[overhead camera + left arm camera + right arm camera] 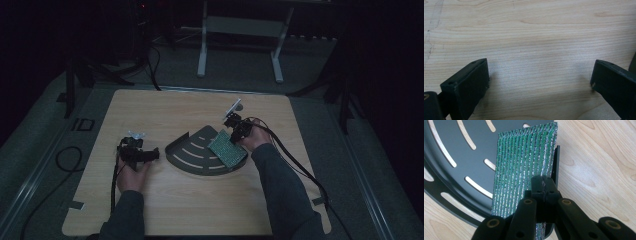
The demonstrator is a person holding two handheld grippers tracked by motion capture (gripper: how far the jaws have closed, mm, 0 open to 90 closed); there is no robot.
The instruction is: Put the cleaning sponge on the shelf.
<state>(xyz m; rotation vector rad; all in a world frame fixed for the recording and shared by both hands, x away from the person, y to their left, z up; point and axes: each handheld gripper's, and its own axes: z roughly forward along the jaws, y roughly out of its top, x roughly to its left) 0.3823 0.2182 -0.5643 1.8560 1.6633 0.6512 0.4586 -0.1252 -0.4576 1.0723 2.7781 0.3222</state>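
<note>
Your right gripper sits right of centre on the wooden table. Its jaws are pressed together on the near edge of a green scouring pad with silvery threads. In the right gripper view the pad stands up from the jaws, its ribbed face turned toward the tray. Its right edge lies against the tray's raised straight wall.

The tray is a dark, fan-shaped metal piece with curved slots, lying flat near the middle of the table. From the high view the pad lies over the tray's right part, tilted, with its near-right corner reaching past the tray's curved rim. In the right gripper view the slotted tray fills the left side, with bare wood showing through the slots.

Your left gripper rests left of the tray, near it but not touching. Your left hand holds it low at the table, its jaws pointing right toward the tray. In the left gripper view its jaws stand wide apart with only bare wood between them. A dark sliver shows at the right edge of that view; you cannot tell what it is.

Your right hand comes in from the near right, cable trailing back over the sleeve.
</note>
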